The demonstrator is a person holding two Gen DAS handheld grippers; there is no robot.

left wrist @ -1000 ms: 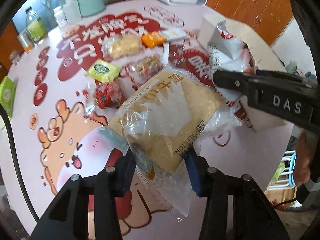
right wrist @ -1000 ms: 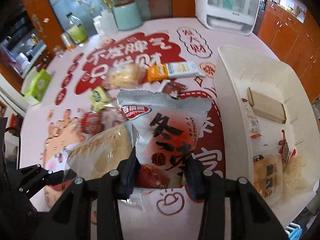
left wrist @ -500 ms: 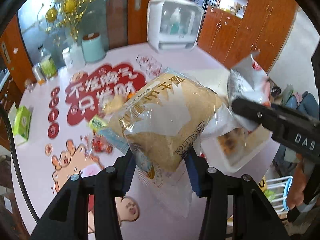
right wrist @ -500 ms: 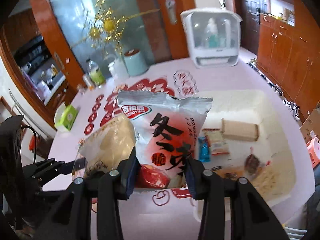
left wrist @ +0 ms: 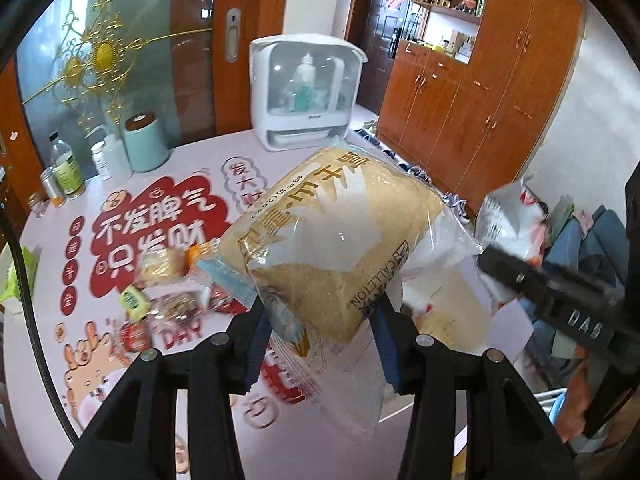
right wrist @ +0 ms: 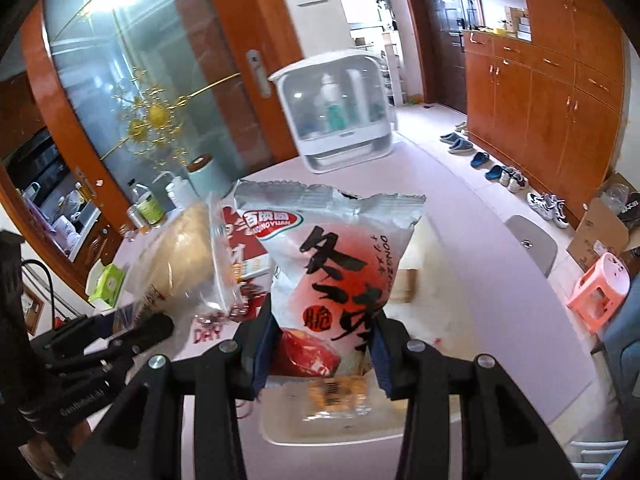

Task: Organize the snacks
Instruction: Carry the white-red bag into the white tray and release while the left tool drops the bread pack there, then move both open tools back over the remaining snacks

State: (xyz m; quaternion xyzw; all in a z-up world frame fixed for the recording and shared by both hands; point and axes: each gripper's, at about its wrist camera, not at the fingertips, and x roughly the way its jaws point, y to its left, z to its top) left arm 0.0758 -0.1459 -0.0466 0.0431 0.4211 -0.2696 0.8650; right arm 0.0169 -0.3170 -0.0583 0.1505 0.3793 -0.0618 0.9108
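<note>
I have both tongs loaded and up off the table point(left wrist: 304, 432). My left tongs point(left wrist: 320, 344) are clamped on the lower end of a clear bag of tan crumbs point(left wrist: 340, 240), which sticks up and away from the fingers, tilted toward the right. My right tongs point(right wrist: 322, 350) are clamped on the bottom of a silver-and-red snack packet point(right wrist: 340, 256) that stands upright between the blue pads, its crimped top edge uppermost.

In the right wrist view the white tray point(right wrist: 280, 432) lies directly below the packet, with a small orange-labelled pack inside it; the crumb bag hangs just left of the packet. In the left wrist view the right tongs and their packet show at the right edge, blurred.

A loose scatter of small snacks point(left wrist: 168, 300) lies on the table's red lettering, well below and left of the crumb bag. A white cabinet point(left wrist: 304, 92) stands at the table's far edge, with bottles point(left wrist: 68, 168) and a mint canister point(left wrist: 144, 142) on the far left.
</note>
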